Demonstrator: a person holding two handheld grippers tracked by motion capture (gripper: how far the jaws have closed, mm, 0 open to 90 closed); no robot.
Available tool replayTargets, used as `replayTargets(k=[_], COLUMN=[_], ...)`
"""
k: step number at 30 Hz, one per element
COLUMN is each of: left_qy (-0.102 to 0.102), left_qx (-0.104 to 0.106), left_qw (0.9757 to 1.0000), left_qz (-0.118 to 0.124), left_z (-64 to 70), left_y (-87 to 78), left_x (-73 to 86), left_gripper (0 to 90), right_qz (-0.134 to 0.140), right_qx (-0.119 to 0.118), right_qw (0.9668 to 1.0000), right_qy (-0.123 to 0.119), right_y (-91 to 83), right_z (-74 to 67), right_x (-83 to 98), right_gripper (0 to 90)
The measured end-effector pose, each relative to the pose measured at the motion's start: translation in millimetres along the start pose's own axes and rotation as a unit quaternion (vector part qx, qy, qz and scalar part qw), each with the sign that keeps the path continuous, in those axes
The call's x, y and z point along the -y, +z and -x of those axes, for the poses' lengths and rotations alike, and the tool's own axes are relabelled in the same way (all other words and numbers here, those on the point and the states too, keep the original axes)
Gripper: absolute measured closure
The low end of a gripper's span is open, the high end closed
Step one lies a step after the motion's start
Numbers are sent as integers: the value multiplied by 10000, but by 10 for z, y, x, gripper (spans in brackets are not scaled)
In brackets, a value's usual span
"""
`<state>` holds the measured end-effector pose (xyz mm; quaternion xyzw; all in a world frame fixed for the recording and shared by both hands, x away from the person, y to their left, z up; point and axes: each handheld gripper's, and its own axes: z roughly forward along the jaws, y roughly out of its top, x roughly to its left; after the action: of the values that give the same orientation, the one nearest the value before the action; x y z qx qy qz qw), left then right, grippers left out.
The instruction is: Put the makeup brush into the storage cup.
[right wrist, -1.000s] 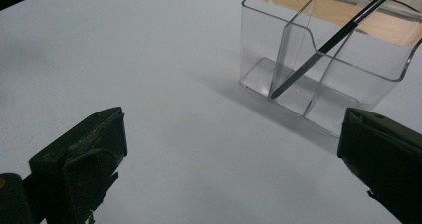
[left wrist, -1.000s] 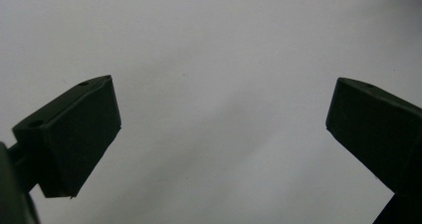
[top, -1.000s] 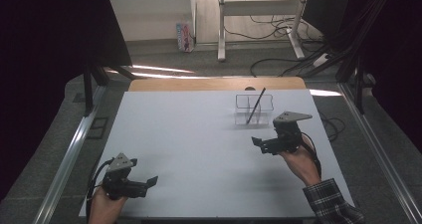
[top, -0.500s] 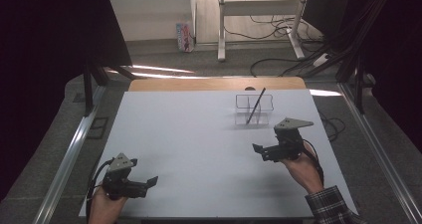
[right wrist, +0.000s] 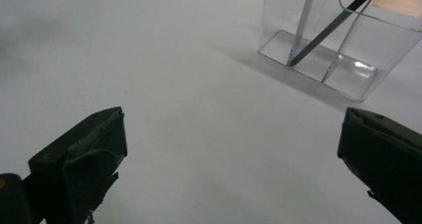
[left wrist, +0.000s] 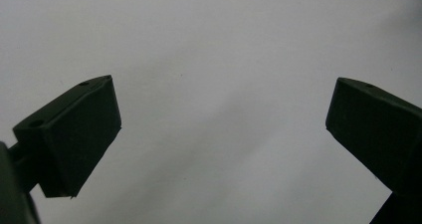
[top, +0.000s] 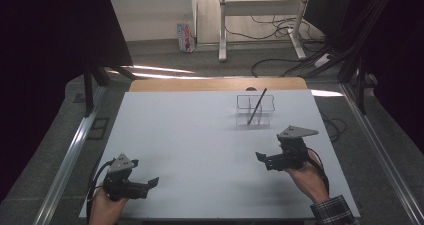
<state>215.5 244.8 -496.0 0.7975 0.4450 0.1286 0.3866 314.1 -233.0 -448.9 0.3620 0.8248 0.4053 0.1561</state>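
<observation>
A clear plastic holder (top: 255, 109) with compartments stands on the white table (top: 200, 135) at the back right. A dark pen (top: 257, 106) leans inside it, tip down in a compartment; the right gripper view shows the same holder (right wrist: 343, 45) and pen (right wrist: 333, 25). My right gripper (top: 261, 159) hovers near the table's right front, open and empty, well short of the holder. In its own view the right gripper (right wrist: 234, 149) has wide-spread jaws. My left gripper (top: 150, 183) rests at the front left, open, nothing between its jaws. Bare table lies beneath the left gripper (left wrist: 224, 124).
A wooden strip (top: 215, 84) edges the table's far side. Metal rails (top: 70, 155) run along both sides. Beyond the table, cables (top: 280, 65) lie on the floor beside a white desk frame (top: 260, 15) and a small carton (top: 186, 37).
My right gripper has drawn back toward the front edge, away from the holder, and moved slightly right. The left gripper has stayed put.
</observation>
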Motion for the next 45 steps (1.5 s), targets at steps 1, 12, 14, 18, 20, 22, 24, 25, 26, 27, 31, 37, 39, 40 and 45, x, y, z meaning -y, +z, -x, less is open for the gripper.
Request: replayTargets(k=[1, 12, 14, 18, 20, 22, 24, 25, 26, 27, 31, 37, 39, 40, 45], left_qy=[4, 25, 37, 39, 40, 42, 41, 45, 33, 30, 37, 41, 48, 48, 49], left_qx=[3, 12, 18, 15, 18, 20, 22, 21, 24, 24, 24, 27, 25, 25, 34], left_qw=[10000, 10000, 10000, 10000, 10000, 10000, 10000, 10000, 10000, 10000, 10000, 10000, 10000, 10000, 10000], left_qz=[-6, -3, -4, -16, -17, -16, -16, -18, -7, -6, -6, -9, -13, -13, -13], left_z=[1, 7, 8, 9, 9, 9, 9, 9, 10, 11, 10, 9, 9, 9, 9], left_y=[1, 6, 7, 8, 8, 8, 8, 9, 12, 11, 12, 13, 13, 13, 13], left_x=[0, -1, -2, -3, -3, -3, -3, -3, -3, -3, -3, -3, -4, -4, -5], left_gripper=[15, 18, 18, 18, 18, 18, 18, 18, 18, 18, 18, 18, 18, 18, 18], right_qz=[0, -32, -21, -29, -35, -46, -50, -58, -58, -62, -68, -73, -80, -73, -61], right_qx=[0, 41, 49, 42, 49, 81, 100, 111, 121, 136, 157, 194, 210, 226, 252], right_qw=[10000, 10000, 10000, 10000, 10000, 9999, 9999, 9999, 9999, 9998, 9998, 9997, 9997, 9997, 9996], right_qy=[0, -57, -65, -55, -58, -91, -109, -110, -101, -138, -122, -98, -66, -70, -52], right_y=[0, -71, -93, -117, -129, -145, -158, -166, -173, -179, -211, -258, -286, -295, -335], right_z=[0, -46, -55, -72, -82, -88, -93, -97, -102, -99, -104, -96, -96, -94, -86], right_x=[0, 75, 87, 106, 116, 128, 139, 145, 150, 157, 184, 226, 252, 260, 289], right_gripper=[0, 0, 0, 0, 0, 0, 0, 0, 0, 0, 0, 0, 0, 0, 0])
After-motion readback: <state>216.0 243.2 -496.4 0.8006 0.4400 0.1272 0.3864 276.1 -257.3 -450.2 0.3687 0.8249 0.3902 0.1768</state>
